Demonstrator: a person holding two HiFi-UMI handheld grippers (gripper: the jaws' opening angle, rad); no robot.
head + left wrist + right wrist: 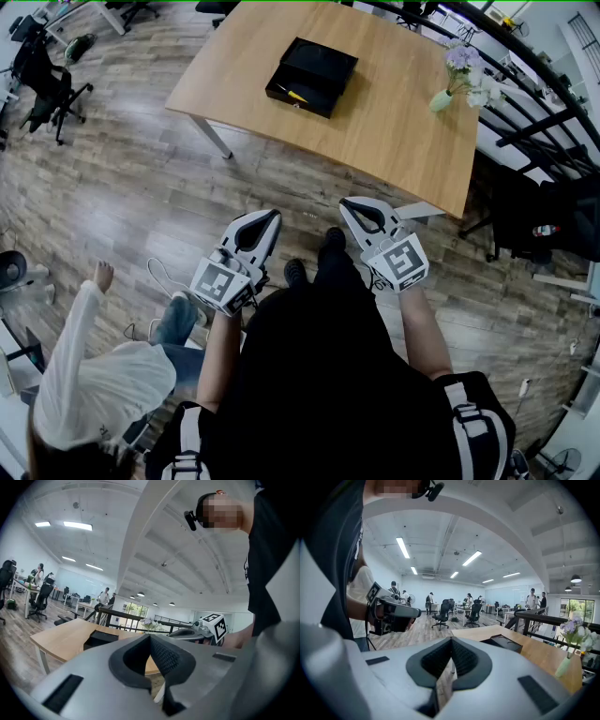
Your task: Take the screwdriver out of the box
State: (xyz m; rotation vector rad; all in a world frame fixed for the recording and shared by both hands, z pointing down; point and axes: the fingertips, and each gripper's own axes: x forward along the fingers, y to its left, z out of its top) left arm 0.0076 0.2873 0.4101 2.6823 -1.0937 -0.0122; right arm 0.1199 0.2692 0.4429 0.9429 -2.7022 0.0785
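Item 1, my left gripper (270,217): jaws clenched on nothing, tips meeting in the left gripper view (151,639). It is held over the floor (141,187), well short of the table (394,122).

Item 2, my right gripper (349,203): jaws likewise pressed together and empty (451,640), level with the left one and near it.

Item 3, box (311,64): black, lid open, toward the table's far left part.

Item 4, screwdriver (296,95): only the head view looks into the box, showing a yellow piece at its near left corner. Both gripper views show the box's outside only (101,638) (506,643).

Item 5, vase (442,98) of flowers: near the table's right edge, well apart from the box; the right gripper view shows it closest (563,666).

Item 6, person in white (94,375): just beside my left arm.

Item 7, open room: bare floor between the grippers and the table's near edge; a railing (525,84) runs beyond the right edge.
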